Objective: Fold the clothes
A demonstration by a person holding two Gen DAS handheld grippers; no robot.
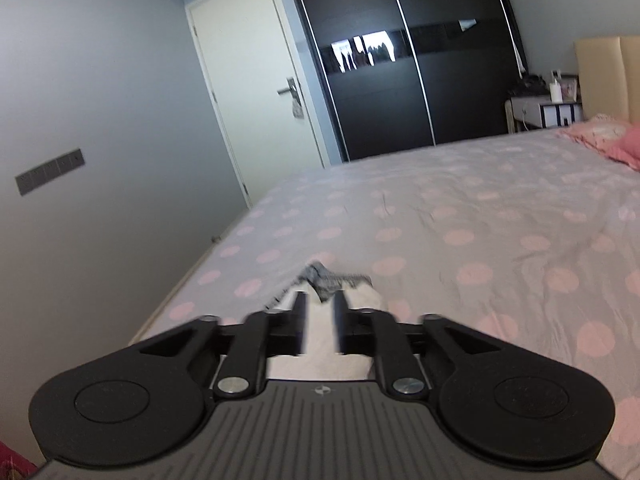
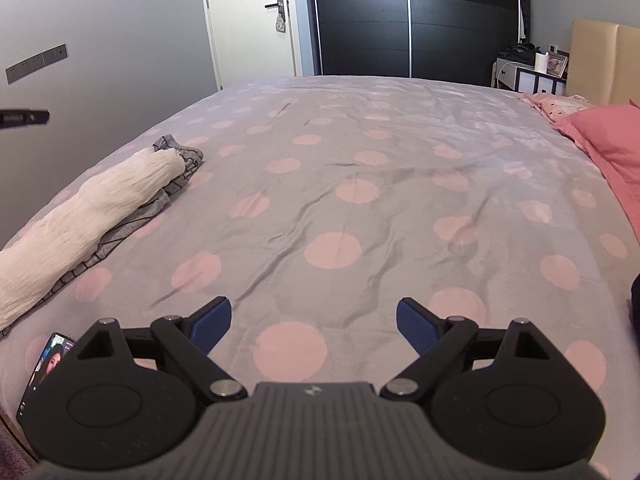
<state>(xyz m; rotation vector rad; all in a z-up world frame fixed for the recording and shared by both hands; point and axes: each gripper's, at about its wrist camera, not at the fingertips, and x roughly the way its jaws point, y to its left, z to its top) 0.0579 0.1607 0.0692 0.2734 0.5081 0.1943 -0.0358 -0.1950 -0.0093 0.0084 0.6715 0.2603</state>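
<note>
Over bed's left edge, my left gripper [image 1: 320, 320] hangs above white garment [image 1: 320, 344], grip unclear; right gripper [image 2: 314, 322] agape, ready to help.

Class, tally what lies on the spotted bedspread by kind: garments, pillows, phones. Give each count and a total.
Garments: 2, the white garment and the grey striped garment under it
Pillows: 2, the pink pillow and the patterned pillow
Phones: 1, the phone
Total: 5

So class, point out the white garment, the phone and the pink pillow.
White garment [image 2: 100, 216], right wrist view, middle of the roll.
Phone [image 2: 46, 368], right wrist view, lit screen.
Pink pillow [image 2: 608, 148], right wrist view, top face.
</note>
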